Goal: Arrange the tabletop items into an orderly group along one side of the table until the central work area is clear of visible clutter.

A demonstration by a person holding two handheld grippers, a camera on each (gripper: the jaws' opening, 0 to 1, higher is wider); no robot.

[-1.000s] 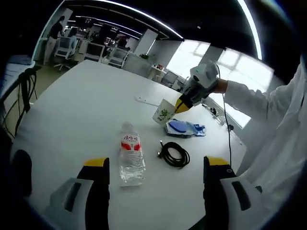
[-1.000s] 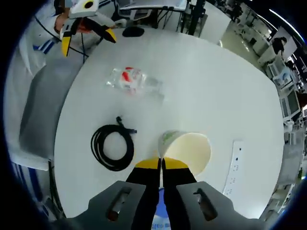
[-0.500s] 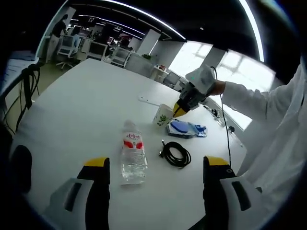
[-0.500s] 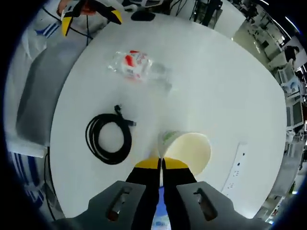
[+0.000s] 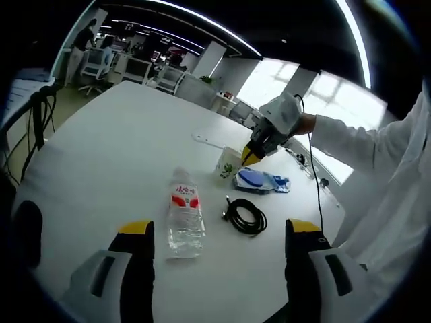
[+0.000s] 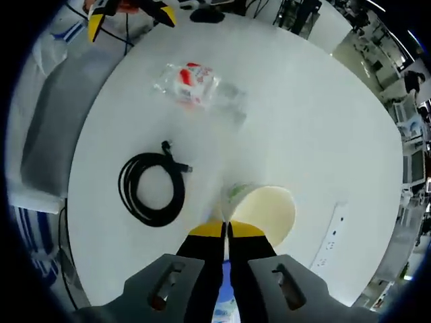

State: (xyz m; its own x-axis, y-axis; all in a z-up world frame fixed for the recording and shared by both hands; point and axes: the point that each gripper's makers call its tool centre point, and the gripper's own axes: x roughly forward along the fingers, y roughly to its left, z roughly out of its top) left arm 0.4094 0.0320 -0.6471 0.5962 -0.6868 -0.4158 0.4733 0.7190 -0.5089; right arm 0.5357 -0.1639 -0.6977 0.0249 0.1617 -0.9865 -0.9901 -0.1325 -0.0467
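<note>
Paper cup (image 6: 264, 210) with green print pinched by right hand-held gripper (image 6: 226, 230), bottle (image 5: 184, 214) red label unreadable, left hand-held gripper (image 5: 219, 235) wide open, empty.

The surface (image 5: 101, 148) is white. The bottle (image 5: 184, 214) is clear with a red label. The cable (image 6: 151, 188) is black. The cup (image 6: 264, 212) is cream with green leaves.
</note>
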